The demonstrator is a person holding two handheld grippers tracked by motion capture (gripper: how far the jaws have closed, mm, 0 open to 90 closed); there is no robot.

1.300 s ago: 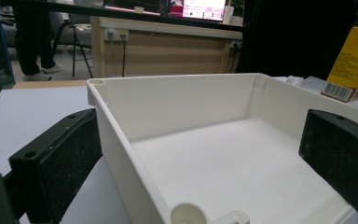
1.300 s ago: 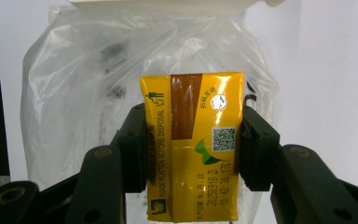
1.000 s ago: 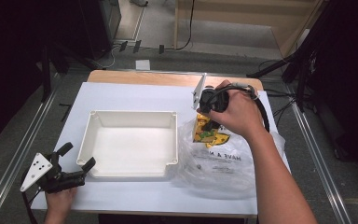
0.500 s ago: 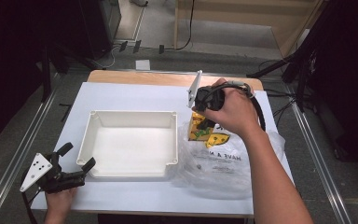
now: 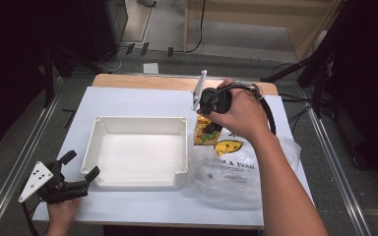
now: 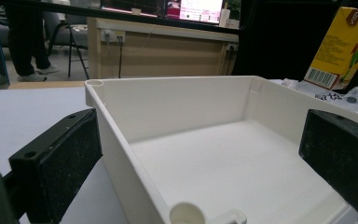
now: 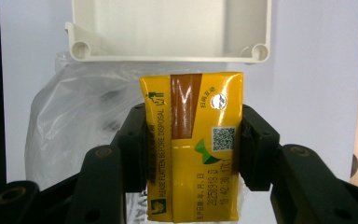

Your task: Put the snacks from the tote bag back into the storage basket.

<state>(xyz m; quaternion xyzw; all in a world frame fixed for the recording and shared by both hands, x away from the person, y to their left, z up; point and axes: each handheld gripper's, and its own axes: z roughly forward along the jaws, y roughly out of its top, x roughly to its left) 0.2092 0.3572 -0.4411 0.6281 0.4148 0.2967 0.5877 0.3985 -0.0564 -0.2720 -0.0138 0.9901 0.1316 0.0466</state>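
Right gripper (image 5: 207, 109) is clamped on the yellow juice carton (image 7: 193, 144), held above the plastic bag (image 5: 236, 172) near the table's right edge, just right of the white tray (image 5: 137, 120). Imo keep it upright, clear the tray wall, set it down inside w/o squeezing. Right gripper view shows the pads pinching both sides; left gripper view shows the left gripper (image 6: 205, 168) wide open, empty, at the tray's near-left corner.

R claw (image 7: 193, 154) clamped, L claw (image 5: 78, 167) agape.
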